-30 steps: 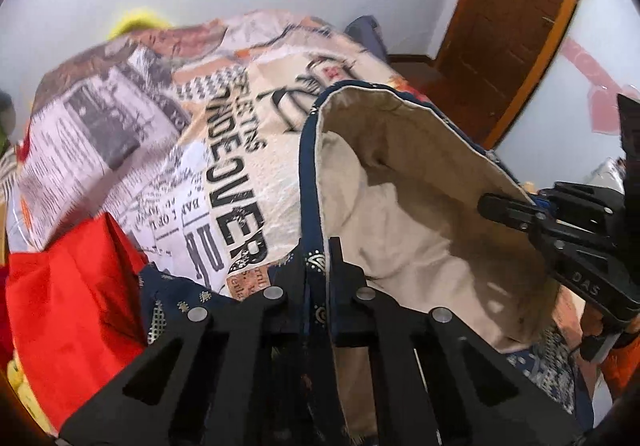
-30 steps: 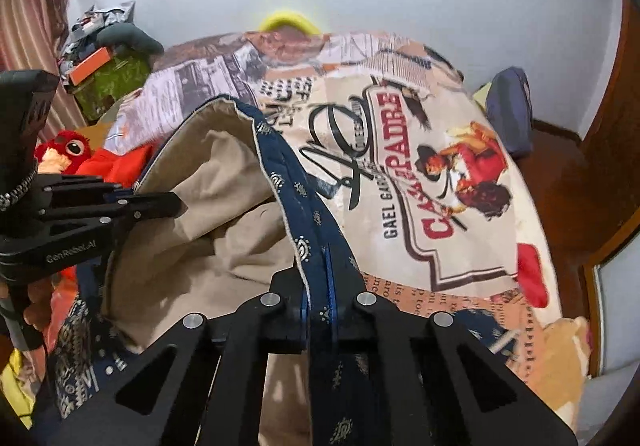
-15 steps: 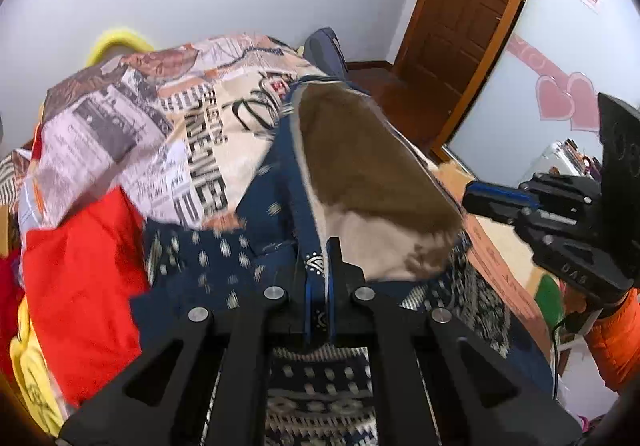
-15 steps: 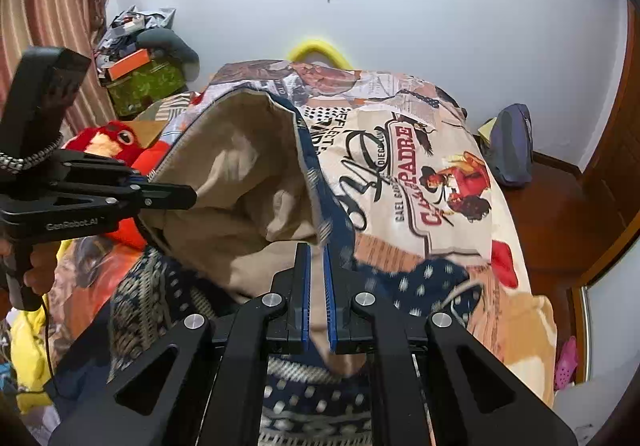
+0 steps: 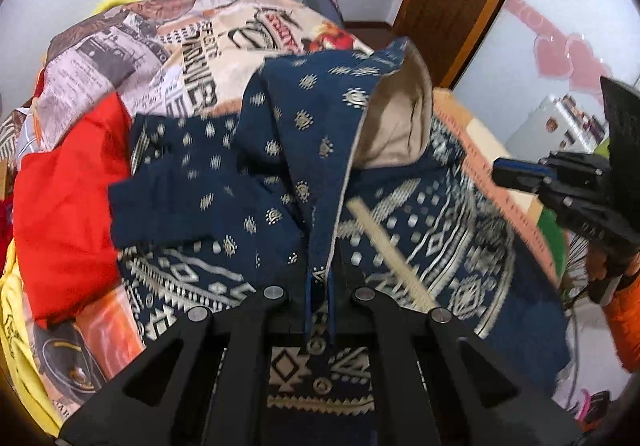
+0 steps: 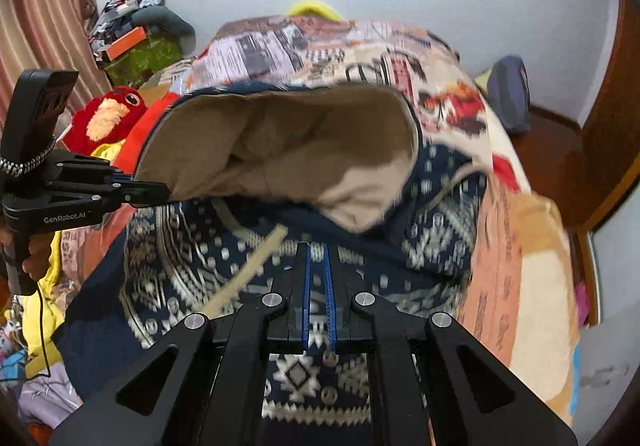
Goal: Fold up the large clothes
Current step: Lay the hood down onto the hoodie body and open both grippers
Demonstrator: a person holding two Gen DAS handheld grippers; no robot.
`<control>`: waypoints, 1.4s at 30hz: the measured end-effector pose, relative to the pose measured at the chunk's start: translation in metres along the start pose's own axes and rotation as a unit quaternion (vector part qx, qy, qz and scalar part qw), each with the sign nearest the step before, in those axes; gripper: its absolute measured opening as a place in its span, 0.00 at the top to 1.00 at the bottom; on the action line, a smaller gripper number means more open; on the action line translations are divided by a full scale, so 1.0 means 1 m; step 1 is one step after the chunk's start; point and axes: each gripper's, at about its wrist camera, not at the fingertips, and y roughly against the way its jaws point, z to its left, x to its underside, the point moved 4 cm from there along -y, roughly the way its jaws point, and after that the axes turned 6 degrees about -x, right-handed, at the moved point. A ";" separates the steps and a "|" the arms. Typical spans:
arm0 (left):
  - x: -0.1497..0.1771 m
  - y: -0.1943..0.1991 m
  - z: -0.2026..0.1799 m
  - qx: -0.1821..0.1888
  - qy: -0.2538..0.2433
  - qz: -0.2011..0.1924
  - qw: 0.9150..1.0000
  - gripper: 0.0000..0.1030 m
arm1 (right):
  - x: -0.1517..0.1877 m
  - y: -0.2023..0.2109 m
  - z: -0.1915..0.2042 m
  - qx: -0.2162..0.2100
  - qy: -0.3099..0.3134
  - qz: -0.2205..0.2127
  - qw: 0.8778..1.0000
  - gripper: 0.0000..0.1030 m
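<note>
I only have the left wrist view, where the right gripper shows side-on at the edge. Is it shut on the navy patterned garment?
Observer: In the right wrist view the right gripper has closed jaws, and fabric of the navy patterned garment seems pinched between them.
Reviewer: What is past the red cloth?
Observer: A red plush toy with a big eye, right beside it.
Reviewer: And behind that?
Observer: A striped curtain.

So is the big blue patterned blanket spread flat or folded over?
Partly folded over: the navy patterned blanket has its far part doubled back toward the camera, its beige lining showing, above the patterned part lying underneath.
</note>
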 end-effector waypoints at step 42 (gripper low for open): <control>0.028 -0.026 0.048 -0.075 0.014 0.008 0.997 0.50 | -0.061 -0.061 -0.047 -0.042 -0.123 -0.001 0.991 0.94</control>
